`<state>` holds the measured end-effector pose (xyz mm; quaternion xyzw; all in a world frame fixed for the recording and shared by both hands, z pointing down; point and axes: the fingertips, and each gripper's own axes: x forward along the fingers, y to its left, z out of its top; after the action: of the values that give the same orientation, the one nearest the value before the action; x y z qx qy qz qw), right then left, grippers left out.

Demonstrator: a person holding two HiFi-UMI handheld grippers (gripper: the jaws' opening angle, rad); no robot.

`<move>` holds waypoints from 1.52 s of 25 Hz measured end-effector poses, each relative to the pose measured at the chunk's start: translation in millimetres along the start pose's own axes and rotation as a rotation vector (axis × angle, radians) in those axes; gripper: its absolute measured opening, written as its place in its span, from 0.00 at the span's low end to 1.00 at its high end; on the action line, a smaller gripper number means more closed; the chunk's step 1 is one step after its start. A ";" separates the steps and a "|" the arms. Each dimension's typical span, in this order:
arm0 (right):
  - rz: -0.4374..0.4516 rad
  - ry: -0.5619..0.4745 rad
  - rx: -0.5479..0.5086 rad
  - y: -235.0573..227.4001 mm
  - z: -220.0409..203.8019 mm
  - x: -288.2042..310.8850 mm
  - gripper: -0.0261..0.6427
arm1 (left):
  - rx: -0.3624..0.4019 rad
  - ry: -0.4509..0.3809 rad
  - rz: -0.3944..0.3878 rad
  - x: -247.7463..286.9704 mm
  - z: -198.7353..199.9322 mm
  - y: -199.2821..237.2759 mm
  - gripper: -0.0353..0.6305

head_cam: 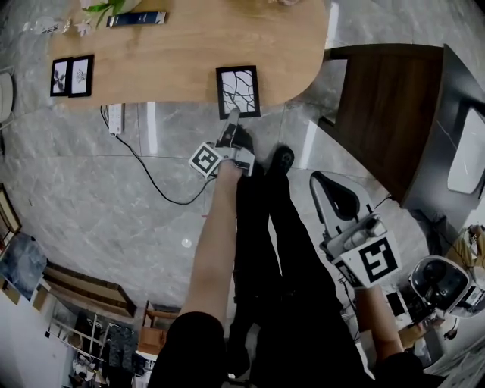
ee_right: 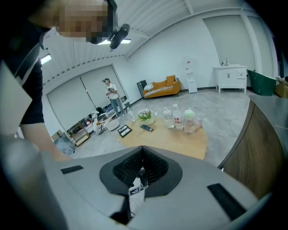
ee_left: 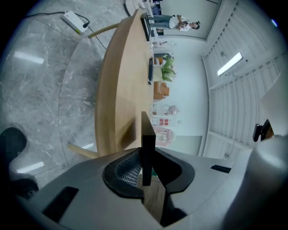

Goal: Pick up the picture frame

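Observation:
The picture frame (head_cam: 238, 91), black-edged with a white sheet of dark branching lines, sits at the near edge of the wooden table (head_cam: 189, 45). My left gripper (head_cam: 231, 123) is shut on its near edge. In the left gripper view the frame (ee_left: 147, 134) stands edge-on between the pads of my left gripper (ee_left: 146, 157), which press on both its faces. My right gripper (head_cam: 350, 236) hangs low at the right beside the person's leg, away from the table. In the right gripper view my right gripper (ee_right: 142, 155) has its pads together with nothing between them.
Two small black frames (head_cam: 72, 76) lie at the table's left end, and a dark flat object (head_cam: 136, 19) lies at its far edge. A power strip (head_cam: 115, 117) and cable lie on the floor. A dark cabinet (head_cam: 386, 106) stands at the right. Bottles (ee_right: 182, 119) stand on the table.

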<state>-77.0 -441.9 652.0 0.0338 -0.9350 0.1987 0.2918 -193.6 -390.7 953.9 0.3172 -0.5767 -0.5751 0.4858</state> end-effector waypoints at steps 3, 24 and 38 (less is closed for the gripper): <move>0.002 -0.020 -0.019 6.4 11.4 -15.1 0.06 | 0.006 0.005 -0.024 -3.2 -0.1 -23.9 0.17; -0.006 -0.290 -0.158 45.6 100.3 -163.8 0.06 | 0.089 0.058 -0.206 -82.9 -83.8 -302.7 0.17; 0.021 -0.476 -0.274 60.6 159.2 -247.9 0.06 | 0.202 -0.016 -0.384 -132.2 -135.2 -485.5 0.17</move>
<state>32.5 -461.6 372.6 0.0299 -0.9958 0.0596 0.0634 -119.1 -383.1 438.3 0.4636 -0.5643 -0.5990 0.3284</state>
